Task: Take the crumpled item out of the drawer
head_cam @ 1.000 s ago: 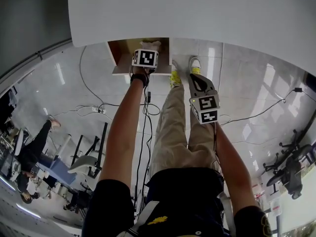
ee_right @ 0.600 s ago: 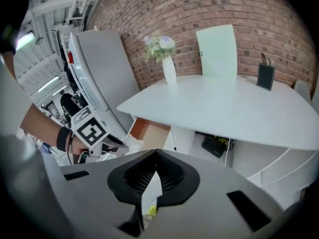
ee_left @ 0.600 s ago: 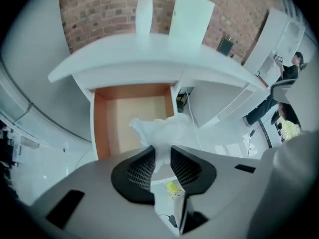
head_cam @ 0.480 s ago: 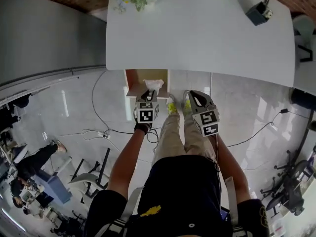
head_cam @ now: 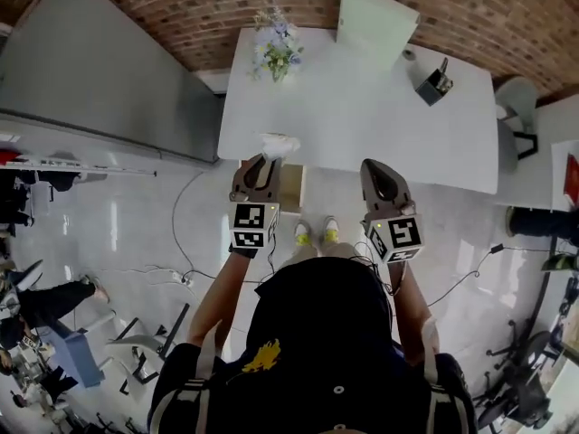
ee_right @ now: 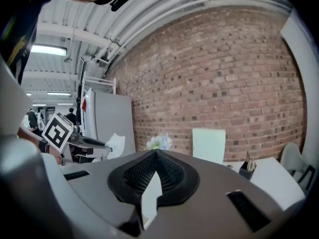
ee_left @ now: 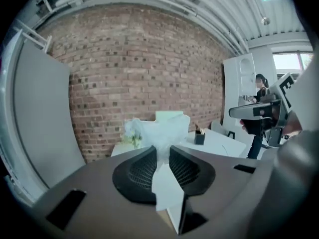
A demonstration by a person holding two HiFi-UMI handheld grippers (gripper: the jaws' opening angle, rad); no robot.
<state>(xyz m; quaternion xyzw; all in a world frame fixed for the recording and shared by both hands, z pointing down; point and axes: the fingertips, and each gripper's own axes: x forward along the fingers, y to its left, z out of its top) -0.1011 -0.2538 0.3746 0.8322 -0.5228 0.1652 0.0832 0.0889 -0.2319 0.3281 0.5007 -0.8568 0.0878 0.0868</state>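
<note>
The crumpled item (head_cam: 279,145) is a white wad of paper or plastic. It sits in the tips of my left gripper (head_cam: 262,161), level with the white table's (head_cam: 362,107) front edge. In the left gripper view the wad (ee_left: 158,131) fills the narrow gap at the tips of the left gripper (ee_left: 162,148), whose jaws are closing on it. The open wooden drawer (head_cam: 291,188) hangs under the table, just below and right of that gripper. My right gripper (head_cam: 378,172) hovers to the right, shut and empty, and its own view shows the tips of the right gripper (ee_right: 155,153) touching.
On the table stand a bunch of pale flowers (head_cam: 276,48), a dark pen holder (head_cam: 434,84) and a pale green board (head_cam: 375,21) against the brick wall. A grey panel (head_cam: 99,70) leans at the left. Cables lie on the glossy floor (head_cam: 181,242).
My left gripper has come up out of the drawer with the crumpled item, to the table's front edge. The right gripper has risen beside it. The head view has lifted toward the table.
</note>
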